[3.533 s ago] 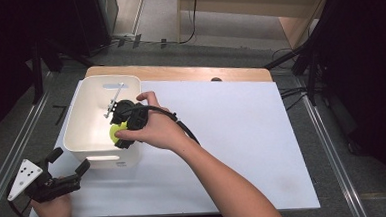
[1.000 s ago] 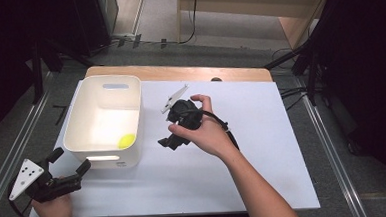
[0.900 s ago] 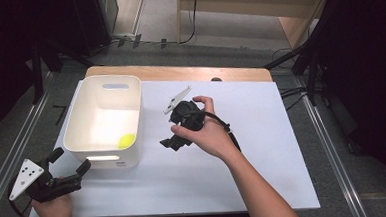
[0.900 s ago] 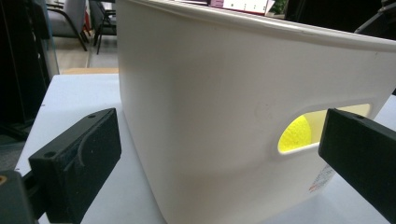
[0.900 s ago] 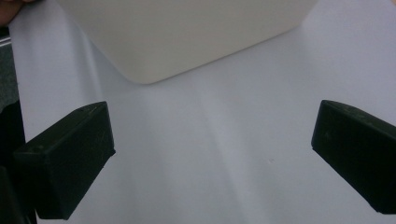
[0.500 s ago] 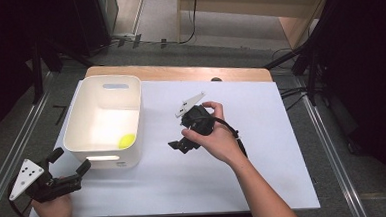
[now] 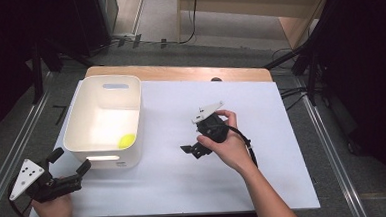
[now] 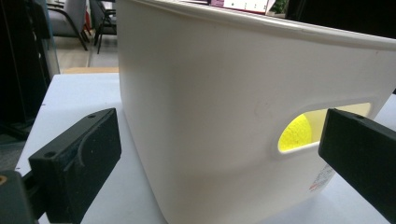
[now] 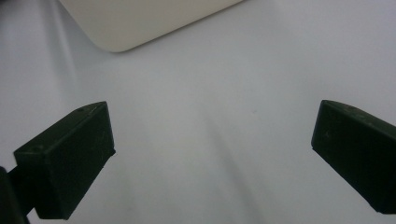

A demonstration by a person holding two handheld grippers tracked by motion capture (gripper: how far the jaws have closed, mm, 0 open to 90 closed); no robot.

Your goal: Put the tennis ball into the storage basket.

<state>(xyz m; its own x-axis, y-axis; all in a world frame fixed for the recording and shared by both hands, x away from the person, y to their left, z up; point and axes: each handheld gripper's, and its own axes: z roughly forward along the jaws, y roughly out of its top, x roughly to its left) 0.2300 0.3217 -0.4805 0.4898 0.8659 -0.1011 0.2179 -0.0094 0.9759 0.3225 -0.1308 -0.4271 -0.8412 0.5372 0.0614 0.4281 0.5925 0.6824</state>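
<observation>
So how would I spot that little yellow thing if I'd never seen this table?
Find the white bin on the left of the white table. Look inside, at its near right corner: the yellow ball lies there, the only bright-coloured thing among white and black.

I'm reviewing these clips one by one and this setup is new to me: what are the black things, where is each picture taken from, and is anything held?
No robot here: a person holds a two-jaw gripper in each hand. The high view looks down on the white table. The left gripper sits beside a white bin with a yellow ball inside. The right gripper hangs over bare table. The other two pictures come from cameras riding on the grippers, with the black jaws at the bottom; the left gripper view shows the ball through the bin's handle slot. Both grippers are open and hold nothing.
</observation>
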